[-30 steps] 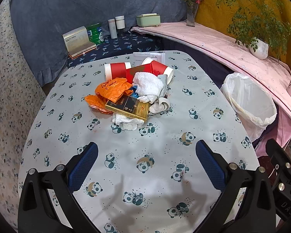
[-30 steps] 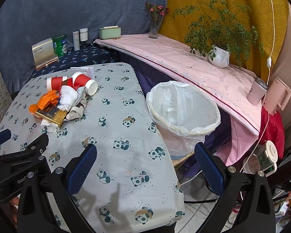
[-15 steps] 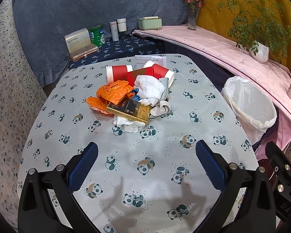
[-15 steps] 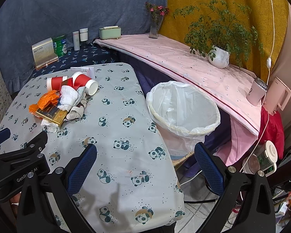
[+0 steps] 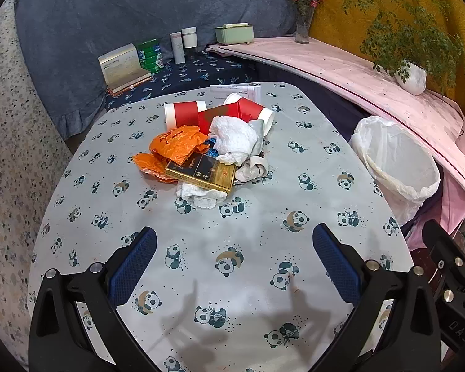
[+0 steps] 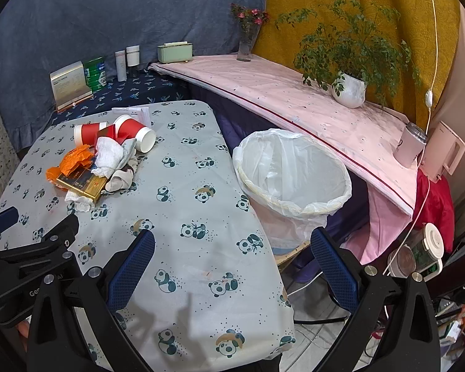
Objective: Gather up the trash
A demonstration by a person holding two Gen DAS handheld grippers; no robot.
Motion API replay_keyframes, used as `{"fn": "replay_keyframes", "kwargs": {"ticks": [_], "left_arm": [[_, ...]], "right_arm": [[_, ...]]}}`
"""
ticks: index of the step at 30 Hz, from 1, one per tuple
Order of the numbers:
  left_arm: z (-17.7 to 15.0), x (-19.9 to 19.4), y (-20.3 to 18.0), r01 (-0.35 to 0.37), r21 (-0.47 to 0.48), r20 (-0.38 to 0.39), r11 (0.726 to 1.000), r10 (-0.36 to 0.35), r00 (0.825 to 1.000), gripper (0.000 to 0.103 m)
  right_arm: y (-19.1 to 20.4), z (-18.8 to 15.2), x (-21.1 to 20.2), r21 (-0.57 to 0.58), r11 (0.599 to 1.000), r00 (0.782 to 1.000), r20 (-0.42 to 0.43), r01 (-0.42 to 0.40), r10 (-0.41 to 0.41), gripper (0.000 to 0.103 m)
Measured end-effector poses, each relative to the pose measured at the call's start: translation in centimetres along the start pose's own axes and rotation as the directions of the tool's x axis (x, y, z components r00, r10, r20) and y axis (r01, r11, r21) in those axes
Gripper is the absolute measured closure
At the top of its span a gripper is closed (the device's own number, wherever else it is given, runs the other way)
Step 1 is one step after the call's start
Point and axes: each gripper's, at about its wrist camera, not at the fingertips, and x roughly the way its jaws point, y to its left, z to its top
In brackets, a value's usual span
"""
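While both tools hung short of the pile, nothing had yet been picked up. Left gripper (image 5: 234,260) jaws spread wide, empty, over the near part of the table (image 5: 325,161); right gripper (image 6: 232,263) likewise spread and empty, above the table's right edge beside the bin (image 6: 294,170).

Trash sat heaped toward the far middle of the table: two red paper cups (image 5: 186,113) on their sides, orange plastic bag (image 5: 176,142), crumpled white tissue (image 5: 235,138), gold-and-black carton (image 5: 201,172) lying atop another tissue wad (image 5: 201,197).

Likely risks: the heap overlaps, so pinching one piece could drag its neighbours; the cups would probably roll if nudged; the thin bag may slip from the pads. Carrying to the lined bin, which stands off the right edge, light tissue could drop to the floor.

Paper sheet (image 5: 238,90) lay at the far edge, behind the cups. Potted plant (image 6: 350,86) and vase (image 6: 246,42) stood on the pink shelf, well apart. Nothing blocked the approach.
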Motion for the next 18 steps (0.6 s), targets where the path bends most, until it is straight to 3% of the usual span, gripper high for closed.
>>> {"fn": "replay_keyframes", "kwargs": {"ticks": [18], "left_arm": [[-0.15,0.20,0.29,0.005,-0.006,0.001,1.000,-0.005,1.000,0.007]], "right_arm": [[-0.04,0.03,0.00,0.002,1.000,1.000,0.000,0.002,-0.002,0.007]]}}
